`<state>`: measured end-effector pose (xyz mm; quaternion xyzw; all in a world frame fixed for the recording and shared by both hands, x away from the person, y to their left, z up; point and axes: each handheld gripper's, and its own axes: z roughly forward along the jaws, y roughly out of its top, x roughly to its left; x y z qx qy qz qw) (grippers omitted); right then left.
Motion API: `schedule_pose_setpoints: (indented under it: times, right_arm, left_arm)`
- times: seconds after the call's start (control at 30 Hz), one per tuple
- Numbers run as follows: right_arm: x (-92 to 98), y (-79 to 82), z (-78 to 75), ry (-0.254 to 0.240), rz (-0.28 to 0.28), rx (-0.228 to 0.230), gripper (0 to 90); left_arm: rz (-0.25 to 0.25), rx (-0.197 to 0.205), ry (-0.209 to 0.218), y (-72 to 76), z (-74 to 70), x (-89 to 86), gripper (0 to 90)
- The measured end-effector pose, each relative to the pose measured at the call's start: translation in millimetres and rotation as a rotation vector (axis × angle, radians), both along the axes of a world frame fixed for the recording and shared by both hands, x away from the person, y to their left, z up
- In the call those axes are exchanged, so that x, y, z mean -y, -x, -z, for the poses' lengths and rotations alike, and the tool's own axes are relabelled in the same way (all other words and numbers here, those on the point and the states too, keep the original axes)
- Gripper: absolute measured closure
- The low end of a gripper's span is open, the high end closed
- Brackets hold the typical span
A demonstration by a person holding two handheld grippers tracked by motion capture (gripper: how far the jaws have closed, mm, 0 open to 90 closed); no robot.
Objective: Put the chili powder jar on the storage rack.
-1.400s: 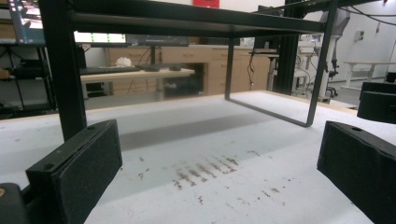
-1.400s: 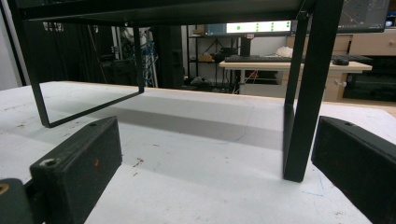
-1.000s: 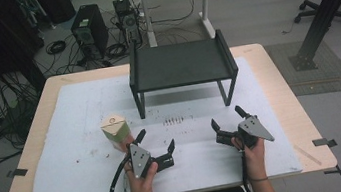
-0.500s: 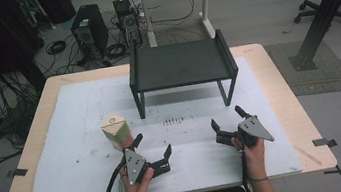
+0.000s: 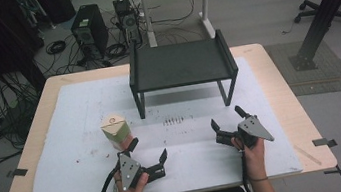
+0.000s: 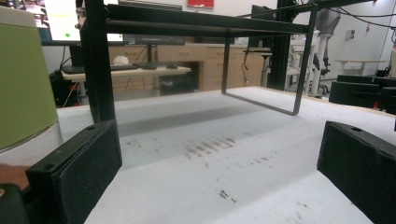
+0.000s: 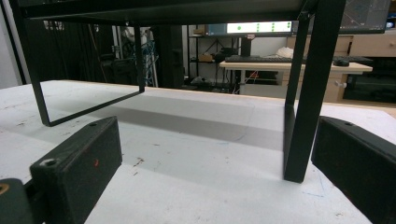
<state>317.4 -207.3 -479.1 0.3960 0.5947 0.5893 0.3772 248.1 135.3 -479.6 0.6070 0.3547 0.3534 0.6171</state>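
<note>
A small green and beige carton [image 5: 116, 130] stands upright on the white mat, left of centre. My left gripper [image 5: 149, 148] lies just in front of it and to its right, open and holding nothing. In the left gripper view the carton [image 6: 23, 79] rises right beside the left jaw, and the open gripper [image 6: 219, 144] looks toward the black stand [image 6: 100, 60]. My right gripper [image 5: 226, 117] is open and empty, near the stand's front right leg. In the right gripper view that leg [image 7: 301, 102] stands between the spread jaws of the gripper [image 7: 215, 140], close to the right one.
A black metal stand [image 5: 180, 64] with a flat top sits at the middle back of the white mat [image 5: 71, 120]. The mat has dark scuff marks [image 5: 174, 120] in front of the stand. Beyond the table are a desk, computer towers and cables on the floor.
My left gripper has drifted slightly left and toward the person, staying open. The right gripper and the carton have not moved.
</note>
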Motion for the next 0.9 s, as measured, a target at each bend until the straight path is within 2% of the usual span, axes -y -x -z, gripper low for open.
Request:
schedule_pose_setpoints:
  times: [0.5, 0.9]
  right_arm:
    - [0.0, 0.0, 0.0, 0.000, 0.000, 0.000, 1.3]
    - [-0.1, 0.0, -0.1, 0.002, 0.001, -0.001, 1.3]
  left_arm:
    - [-0.005, 0.002, -0.011, 10.7, 0.0, -16.2, 0.2]
    - [-0.014, 0.006, -0.002, 17.2, 0.3, -30.0, 0.2]
